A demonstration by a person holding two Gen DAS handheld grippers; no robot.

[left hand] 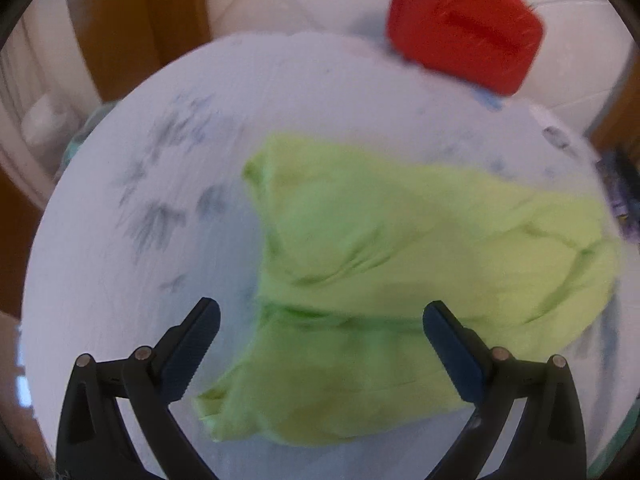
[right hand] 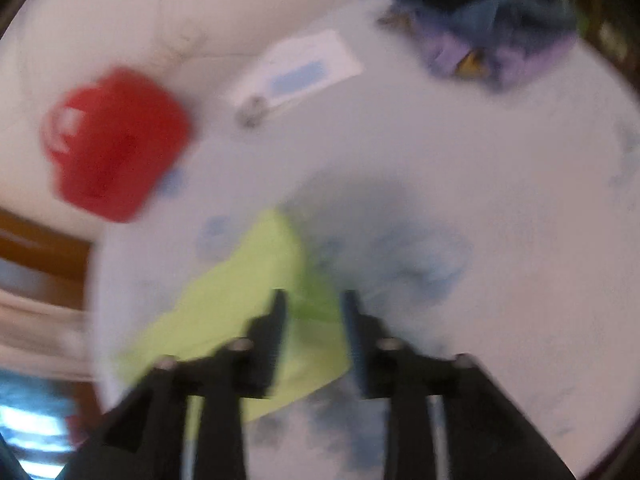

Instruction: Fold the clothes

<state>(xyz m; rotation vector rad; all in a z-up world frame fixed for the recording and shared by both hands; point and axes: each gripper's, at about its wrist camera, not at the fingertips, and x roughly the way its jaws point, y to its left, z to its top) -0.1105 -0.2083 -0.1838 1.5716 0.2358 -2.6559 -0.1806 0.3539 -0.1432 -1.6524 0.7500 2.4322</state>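
Lime-green garment (left hand: 400, 264) lies bunched in loose folds on the round desk (left hand: 120, 280), whose pale cloth carries a faint blue leaf print. In the left wrist view the left tool (left hand: 321, 314) hangs above the garment's near edge with its jaws spread wide and nothing between them; one finger is over bare cloth, the other over green fabric.

The right wrist view is badly blurred. The right tool (right hand: 314, 300) has its jaws a narrow gap apart, with a corner of the garment (right hand: 256, 280) showing between and beneath them (whether the fingers actually pinch the fabric, I cannot tell).

A red container (left hand: 464, 24) sits at the desk's far edge, well apart from the garment. In the right view a white card with a blue patch (right hand: 298, 72) lies on the desk, and a heap of purple and dark clothes (right hand: 492, 36) sits at the far rim.
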